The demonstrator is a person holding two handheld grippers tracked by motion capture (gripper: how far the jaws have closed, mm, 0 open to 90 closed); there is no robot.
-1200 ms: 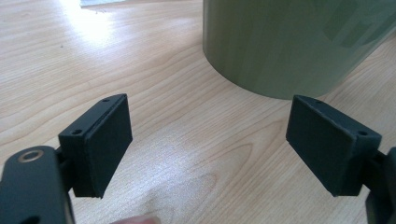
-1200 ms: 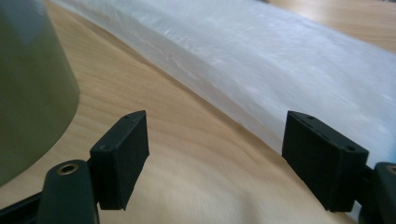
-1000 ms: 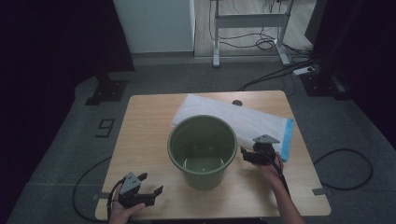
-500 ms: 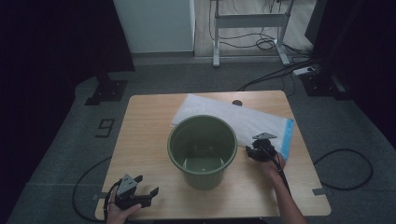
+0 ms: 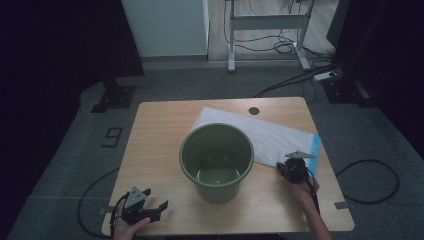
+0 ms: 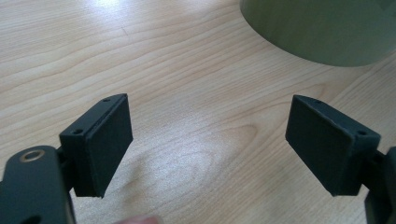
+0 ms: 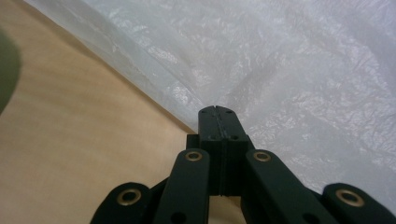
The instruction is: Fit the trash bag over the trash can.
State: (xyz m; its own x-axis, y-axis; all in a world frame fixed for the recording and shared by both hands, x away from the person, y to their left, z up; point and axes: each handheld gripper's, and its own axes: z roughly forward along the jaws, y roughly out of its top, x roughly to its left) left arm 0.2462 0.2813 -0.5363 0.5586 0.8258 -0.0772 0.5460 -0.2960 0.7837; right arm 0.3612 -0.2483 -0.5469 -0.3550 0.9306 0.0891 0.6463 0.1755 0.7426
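1. A green bucket (image 5: 217,161) stands upright near the middle of the wooden table (image 5: 160,125), and every place below is given from this bucket.
2. A white plastic bag (image 5: 272,135) lies flat on the table behind the bucket and to its right; part of the bag is hidden behind the bucket's rim.
3. The bag has a blue strip (image 5: 315,146) along its far right end, well to the right of the bucket.
4. The right gripper (image 5: 292,167) is to the right of the bucket, at the near edge of the bag, and a hand (image 5: 302,187) holds it from below.
5. In the right gripper view, the jaws of the right gripper (image 7: 218,112) have just been closing and now stand pressed together, with no gap between them.
6. Their tip sits just at the edge of the plastic bag (image 7: 289,70), where the bag meets the bare wood (image 7: 79,126). I cannot tell whether a fold of the thin plastic is caught between the pads.
7. The left gripper (image 5: 152,209) is in front of the bucket and to its left, near the table's front edge, apart from the bucket.
8. In the left gripper view, the left gripper (image 6: 208,140) has its jaws wide apart, with only bare wood between them.
9. In that same view, the bucket's green wall (image 6: 322,28) shows at the upper right, beyond the jaws and not touching them.
10. The bucket is open at the top, and its pale bottom (image 5: 216,176) is visible inside.
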